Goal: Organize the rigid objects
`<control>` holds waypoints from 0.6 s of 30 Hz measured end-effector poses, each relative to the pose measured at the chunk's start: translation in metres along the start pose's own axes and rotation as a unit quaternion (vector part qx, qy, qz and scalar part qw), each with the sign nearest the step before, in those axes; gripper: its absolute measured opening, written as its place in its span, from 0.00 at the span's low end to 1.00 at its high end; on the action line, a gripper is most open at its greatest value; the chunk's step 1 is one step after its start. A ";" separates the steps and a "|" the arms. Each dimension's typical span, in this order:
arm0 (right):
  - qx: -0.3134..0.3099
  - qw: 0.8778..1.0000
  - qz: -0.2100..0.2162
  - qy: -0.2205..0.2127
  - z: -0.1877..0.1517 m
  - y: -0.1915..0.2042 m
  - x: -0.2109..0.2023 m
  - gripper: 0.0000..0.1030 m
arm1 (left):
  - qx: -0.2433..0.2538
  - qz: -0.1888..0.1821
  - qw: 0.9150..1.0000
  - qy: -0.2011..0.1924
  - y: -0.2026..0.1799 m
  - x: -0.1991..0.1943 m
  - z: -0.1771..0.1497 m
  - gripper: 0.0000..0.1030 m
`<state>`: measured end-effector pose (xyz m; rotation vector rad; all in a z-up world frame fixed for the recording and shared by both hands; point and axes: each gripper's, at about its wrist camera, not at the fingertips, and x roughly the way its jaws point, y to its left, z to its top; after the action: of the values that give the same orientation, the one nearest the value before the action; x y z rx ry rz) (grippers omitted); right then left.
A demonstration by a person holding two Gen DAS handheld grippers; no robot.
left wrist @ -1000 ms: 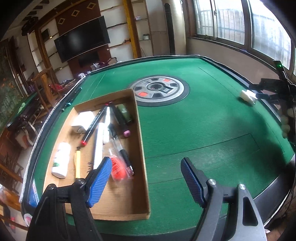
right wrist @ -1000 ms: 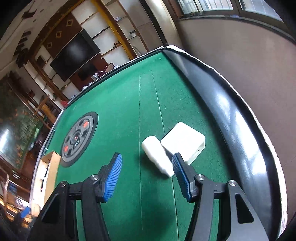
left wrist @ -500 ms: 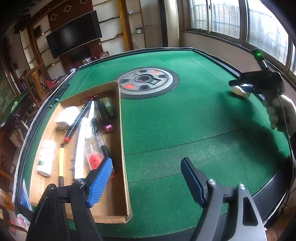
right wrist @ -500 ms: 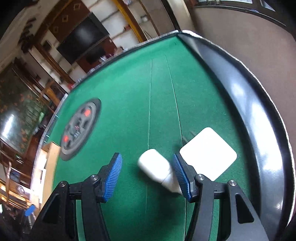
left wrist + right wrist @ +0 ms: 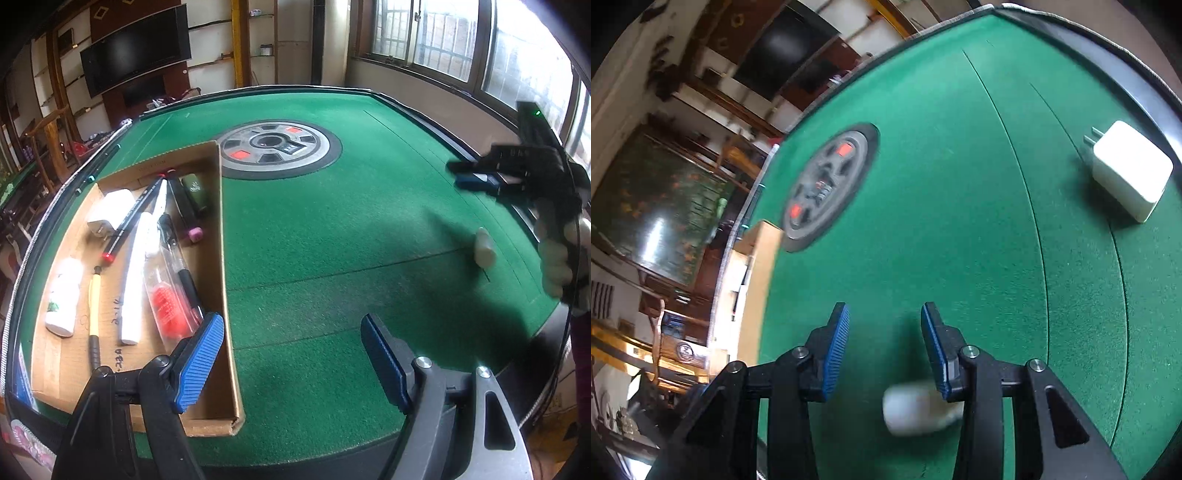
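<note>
A cardboard tray [image 5: 225, 295] lies on the left of the green table and holds pens, a white charger, a white bottle and other small items. My left gripper [image 5: 291, 360] is open and empty above the tray's right wall near the front edge. A small white bottle [image 5: 484, 249] lies on the felt at the right; in the right wrist view it [image 5: 916, 410] shows blurred below and behind the fingertips. My right gripper [image 5: 884, 334] is partly closed and holds nothing; it [image 5: 476, 181] hovers above the felt. A white charger [image 5: 1126, 181] lies near the right rim.
A round grey hub [image 5: 277, 147] with red buttons sits in the table's middle. A black raised rim [image 5: 424, 118] borders the felt. Chairs and shelves stand beyond the table at the left and back.
The right gripper has lifted and swung left, away from the white bottle and charger, and its jaws have narrowed. The bottle has shifted nearer the front. The left gripper has moved slightly right.
</note>
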<state>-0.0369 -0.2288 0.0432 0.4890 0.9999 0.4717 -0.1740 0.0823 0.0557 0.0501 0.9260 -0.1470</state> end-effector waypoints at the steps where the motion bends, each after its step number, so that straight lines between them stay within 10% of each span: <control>1: -0.003 0.999 -0.017 -0.028 0.004 -0.003 -0.013 0.43 | 0.002 0.000 1.000 -0.001 0.000 -0.001 -0.001 0.78; 3: 0.010 0.993 -0.078 -0.085 0.015 -0.017 -0.041 0.60 | 0.000 -0.002 1.000 -0.005 0.000 -0.001 -0.002 0.78; 8: 0.045 0.970 -0.196 -0.139 0.037 -0.061 -0.069 0.60 | -0.030 -0.035 0.999 -0.022 0.003 -0.010 0.000 0.78; 16: 0.050 0.976 -0.199 -0.078 0.043 -0.084 -0.014 0.63 | -0.018 -0.034 0.998 -0.041 -0.010 -0.024 0.006 0.78; 18: 0.043 0.978 -0.188 -0.082 0.036 -0.076 -0.013 0.49 | -0.007 -0.036 0.998 -0.043 -0.016 -0.025 0.007 0.78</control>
<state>0.0001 -0.3031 0.0233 0.3961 0.9288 0.0482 -0.1850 0.0684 0.0801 -0.0025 0.8424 -0.2089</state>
